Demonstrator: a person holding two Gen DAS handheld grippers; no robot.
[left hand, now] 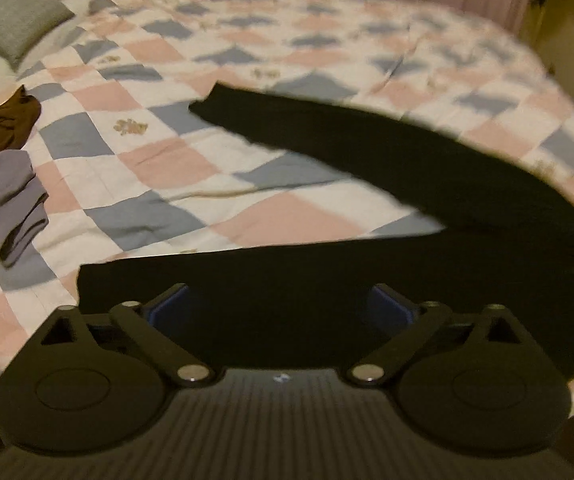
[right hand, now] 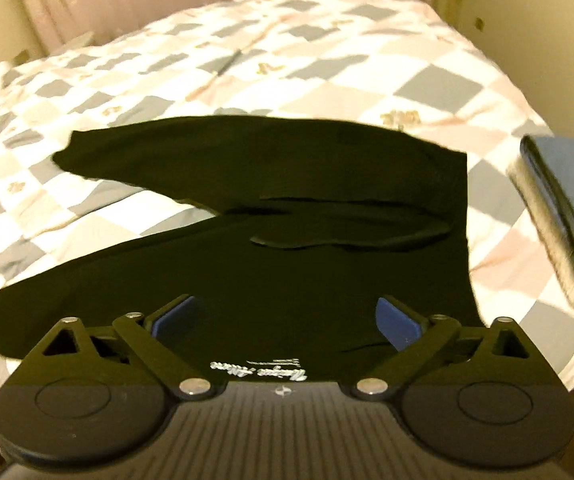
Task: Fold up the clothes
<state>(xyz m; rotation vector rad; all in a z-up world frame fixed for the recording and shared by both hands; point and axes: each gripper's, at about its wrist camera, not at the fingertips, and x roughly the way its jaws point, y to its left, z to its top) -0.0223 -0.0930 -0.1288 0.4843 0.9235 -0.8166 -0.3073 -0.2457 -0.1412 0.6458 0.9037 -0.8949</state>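
"What is the big thing that holds it all?"

"A bed (left hand: 287, 60). It has a quilt (left hand: 159, 168) on top with pink, blue and white squares."

"What lies on the quilt?"

"A black top (right hand: 287, 264) lies flat near the front edge. One long sleeve (left hand: 327, 132) sticks out across the squares."

"And on the side?"

"A brown cloth (left hand: 5, 124) and a grey-purple cloth (left hand: 7, 196) lie crumpled, touching each other, at the left edge. A grey pillow (left hand: 15, 28) sits in the far left corner."

"Anything on the other side?"

"A neat folded pile (right hand: 563, 204), blue on top, sits near the right edge, apart from the black top."
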